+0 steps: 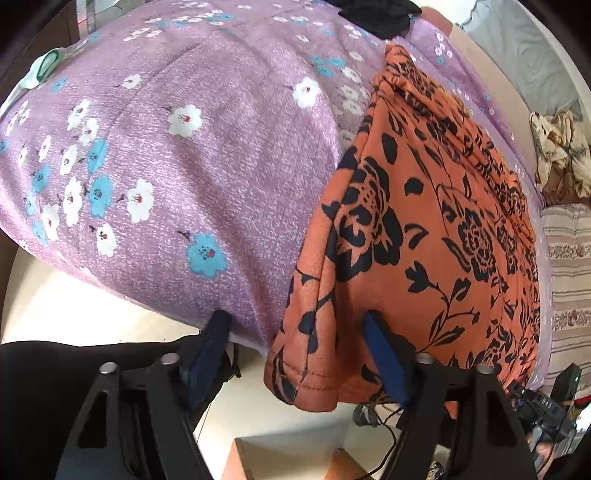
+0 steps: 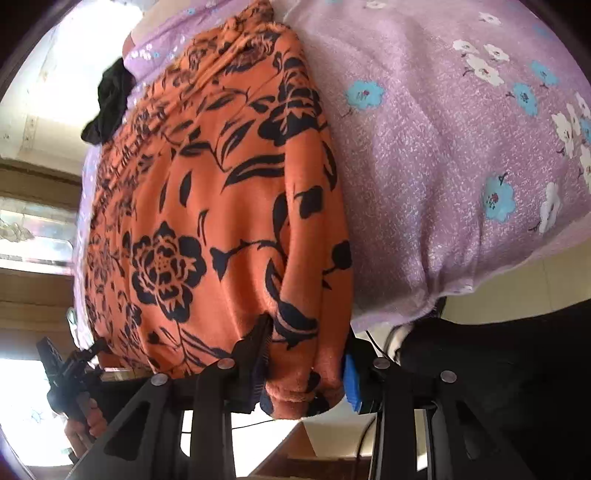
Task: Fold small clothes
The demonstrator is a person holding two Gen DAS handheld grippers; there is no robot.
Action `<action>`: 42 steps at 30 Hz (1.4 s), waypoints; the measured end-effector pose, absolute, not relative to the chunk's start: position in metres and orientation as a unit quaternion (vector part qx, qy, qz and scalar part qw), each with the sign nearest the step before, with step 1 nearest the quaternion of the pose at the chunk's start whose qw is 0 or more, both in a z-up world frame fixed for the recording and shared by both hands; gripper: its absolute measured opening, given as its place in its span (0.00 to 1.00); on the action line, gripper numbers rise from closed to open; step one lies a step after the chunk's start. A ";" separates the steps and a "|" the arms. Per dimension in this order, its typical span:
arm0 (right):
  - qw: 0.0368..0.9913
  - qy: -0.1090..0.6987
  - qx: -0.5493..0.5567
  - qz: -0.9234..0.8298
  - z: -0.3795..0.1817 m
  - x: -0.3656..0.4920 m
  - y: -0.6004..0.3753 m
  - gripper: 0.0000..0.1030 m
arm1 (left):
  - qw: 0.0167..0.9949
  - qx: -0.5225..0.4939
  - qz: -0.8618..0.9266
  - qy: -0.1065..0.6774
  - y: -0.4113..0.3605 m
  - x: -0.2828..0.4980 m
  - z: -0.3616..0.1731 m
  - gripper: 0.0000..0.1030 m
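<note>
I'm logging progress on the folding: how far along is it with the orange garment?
Done: the orange floral garment lies in a long doubled strip on the purple flowered sheet. In hand: both grippers straddle its near hem, left gripper and right gripper, jaws apart, grip unclear. Left: the end-to-end fold, plus the dark garment beyond.

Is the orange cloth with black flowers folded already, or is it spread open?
Folded at least once: the orange cloth lies doubled on the purple sheet, with layered hemmed edges at the near corner. Further folds: cannot tell.
</note>
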State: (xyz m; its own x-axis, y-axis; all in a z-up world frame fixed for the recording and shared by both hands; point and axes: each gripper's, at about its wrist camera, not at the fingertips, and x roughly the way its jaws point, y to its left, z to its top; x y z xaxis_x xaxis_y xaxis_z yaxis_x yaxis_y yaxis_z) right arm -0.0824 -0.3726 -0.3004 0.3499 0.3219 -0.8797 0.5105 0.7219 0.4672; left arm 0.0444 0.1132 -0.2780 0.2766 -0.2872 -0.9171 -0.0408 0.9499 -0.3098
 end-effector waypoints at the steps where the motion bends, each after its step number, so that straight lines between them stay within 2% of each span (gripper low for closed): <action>1: 0.740 0.564 0.362 -0.060 -0.299 -0.084 -0.372 0.32 | 0.787 -0.143 -0.078 0.595 0.116 0.044 -0.278 0.58; 2: 0.745 0.561 0.357 -0.056 -0.297 -0.085 -0.371 0.23 | 0.786 -0.150 -0.080 0.595 0.120 0.043 -0.277 0.46; 3: 0.749 0.556 0.356 -0.048 -0.293 -0.088 -0.371 0.18 | 0.784 -0.156 -0.084 0.595 0.123 0.042 -0.276 0.30; 5: 0.757 0.546 0.357 -0.037 -0.283 -0.091 -0.370 0.13 | 0.781 -0.161 -0.096 0.595 0.126 0.044 -0.270 0.10; 9: 0.774 0.529 0.348 -0.002 -0.253 -0.090 -0.367 0.12 | 0.784 -0.153 -0.136 0.586 0.121 0.042 -0.249 0.07; 19: 0.805 0.402 0.431 0.068 -0.182 -0.093 -0.398 0.12 | 0.812 -0.146 -0.209 0.525 0.110 0.057 -0.176 0.07; 23: 0.801 0.416 0.429 0.043 -0.190 -0.093 -0.411 0.12 | 0.799 -0.120 -0.195 0.556 0.103 0.066 -0.199 0.07; 28: 0.769 0.461 0.443 0.021 -0.233 -0.091 -0.410 0.12 | 0.763 -0.122 -0.157 0.615 0.103 0.065 -0.249 0.07; 31: 0.747 0.488 0.452 0.015 -0.255 -0.095 -0.409 0.12 | 0.762 -0.129 -0.153 0.616 0.104 0.062 -0.257 0.10; 34: 0.730 0.504 0.462 0.001 -0.270 -0.098 -0.409 0.15 | 0.757 -0.134 -0.161 0.619 0.102 0.063 -0.255 0.36; 35: 0.724 0.508 0.466 -0.007 -0.274 -0.098 -0.410 0.16 | 0.757 -0.128 -0.158 0.621 0.100 0.062 -0.254 0.53; 36: 0.724 0.513 0.462 -0.015 -0.274 -0.098 -0.410 0.16 | 0.756 -0.124 -0.162 0.622 0.095 0.062 -0.255 0.61; 37: 0.725 0.516 0.457 -0.020 -0.274 -0.098 -0.410 0.18 | 0.757 -0.115 -0.165 0.622 0.090 0.061 -0.255 0.62; 39: 0.724 0.521 0.451 -0.015 -0.277 -0.097 -0.404 0.31 | 0.765 -0.087 -0.161 0.617 0.079 0.059 -0.254 0.61; 40: 0.726 0.525 0.444 -0.012 -0.278 -0.096 -0.400 0.37 | 0.769 -0.074 -0.161 0.614 0.075 0.057 -0.254 0.61; 41: 0.725 0.537 0.431 -0.017 -0.282 -0.094 -0.395 0.49 | 0.774 -0.063 -0.157 0.611 0.073 0.055 -0.254 0.58; 42: 0.722 0.547 0.424 -0.023 -0.285 -0.092 -0.392 0.52 | 0.776 -0.058 -0.153 0.609 0.071 0.055 -0.253 0.46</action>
